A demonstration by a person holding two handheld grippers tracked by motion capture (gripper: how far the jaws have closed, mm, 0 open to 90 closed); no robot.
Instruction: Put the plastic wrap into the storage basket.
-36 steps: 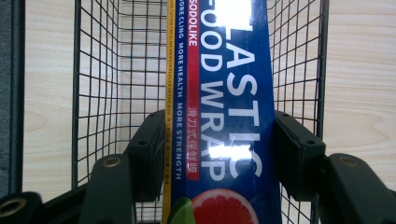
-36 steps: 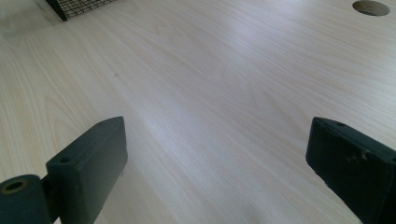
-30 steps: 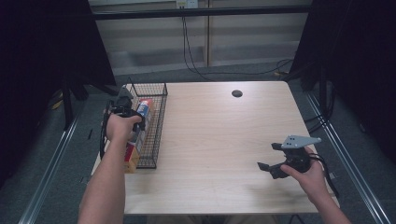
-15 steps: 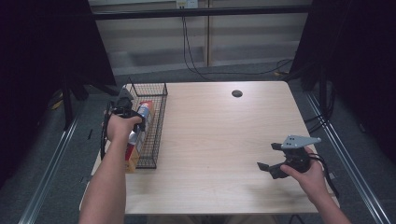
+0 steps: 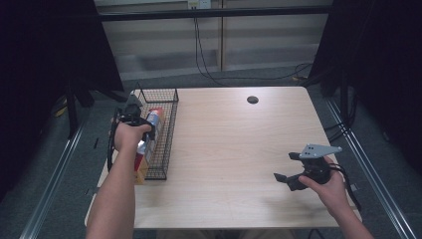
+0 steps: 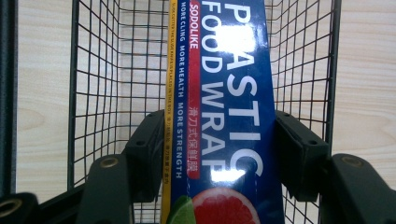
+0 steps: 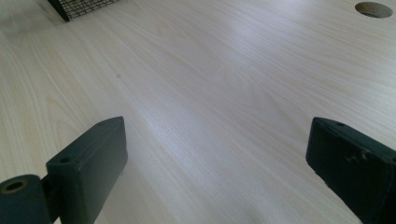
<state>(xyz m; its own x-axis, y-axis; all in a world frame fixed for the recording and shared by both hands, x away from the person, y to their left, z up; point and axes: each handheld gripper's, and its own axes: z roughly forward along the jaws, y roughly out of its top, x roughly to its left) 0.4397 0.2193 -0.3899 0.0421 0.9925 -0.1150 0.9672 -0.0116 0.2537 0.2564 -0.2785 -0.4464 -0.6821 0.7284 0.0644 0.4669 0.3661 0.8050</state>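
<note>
On a pale wooden table (image 5: 229,149) we hold the plastic wrap box (image 6: 224,116) lengthwise inside the wire basket (image 5: 166,130) at the left edge, our left gripper (image 6: 219,140) clamped on its sides though its jaws have just begun easing apart. Right gripper (image 7: 217,158) rests released. Next we let go and lift clear.

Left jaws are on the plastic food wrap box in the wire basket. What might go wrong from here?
The left gripper has just been opening its jaws slightly with the plastic food wrap box between them. The box's sides look glossy and may slip, so it could drop unevenly. The wire basket walls stand close outside both jaws, so widening or lifting out may snag the mesh and perhaps drag the basket.
</note>
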